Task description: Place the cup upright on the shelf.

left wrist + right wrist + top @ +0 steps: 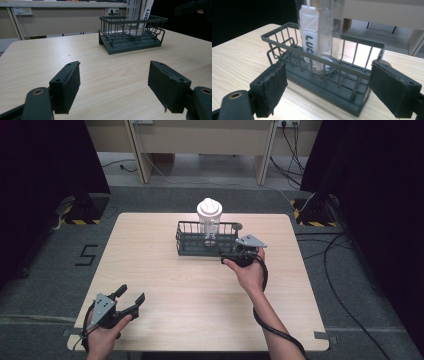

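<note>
Inside the wire basket (189, 245) stands a clear bottle (209, 217) w/ white lid.

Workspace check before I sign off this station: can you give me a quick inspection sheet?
Surface: pale wood table, bare around the basket.
Job's things: dark wire basket holding an upright clear bottle with a white lid.
Clutter: nothing seen.
Grippers: left gripper open, near the front left corner; right gripper open, at the basket's end.
Cables: black cables on the floor at right.
Surroundings: grey floor, dark curtains, wall sockets.
</note>
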Demonstrator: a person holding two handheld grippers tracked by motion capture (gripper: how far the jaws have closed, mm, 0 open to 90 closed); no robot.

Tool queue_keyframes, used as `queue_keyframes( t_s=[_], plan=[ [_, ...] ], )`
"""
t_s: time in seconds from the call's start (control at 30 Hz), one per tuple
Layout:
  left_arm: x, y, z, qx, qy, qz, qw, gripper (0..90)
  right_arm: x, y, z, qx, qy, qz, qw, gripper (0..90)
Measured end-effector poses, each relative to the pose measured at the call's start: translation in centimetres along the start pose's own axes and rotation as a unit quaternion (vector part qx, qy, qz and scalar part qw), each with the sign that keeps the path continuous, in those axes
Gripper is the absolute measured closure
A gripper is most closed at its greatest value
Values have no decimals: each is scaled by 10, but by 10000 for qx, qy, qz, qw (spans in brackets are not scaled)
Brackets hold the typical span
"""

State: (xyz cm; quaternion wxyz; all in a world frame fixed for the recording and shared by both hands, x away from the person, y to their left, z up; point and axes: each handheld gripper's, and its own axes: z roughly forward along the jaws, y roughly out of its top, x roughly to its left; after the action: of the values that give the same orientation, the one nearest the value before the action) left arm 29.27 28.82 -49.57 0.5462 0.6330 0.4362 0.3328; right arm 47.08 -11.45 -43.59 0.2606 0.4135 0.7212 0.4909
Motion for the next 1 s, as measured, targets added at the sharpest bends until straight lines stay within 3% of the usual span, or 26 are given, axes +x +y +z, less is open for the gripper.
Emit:
queue_keyframes(
  t_s=[0.53,1.0],
  plan=[
    [-1,0,-1,1,22,17,10000,253,-18,-24,-23,129,-110,70,9998,158],
    [-2,0,-1,-7,48,44,10000,252,-37,-48,-58,203,-275,132,9993,167]
  ],
)
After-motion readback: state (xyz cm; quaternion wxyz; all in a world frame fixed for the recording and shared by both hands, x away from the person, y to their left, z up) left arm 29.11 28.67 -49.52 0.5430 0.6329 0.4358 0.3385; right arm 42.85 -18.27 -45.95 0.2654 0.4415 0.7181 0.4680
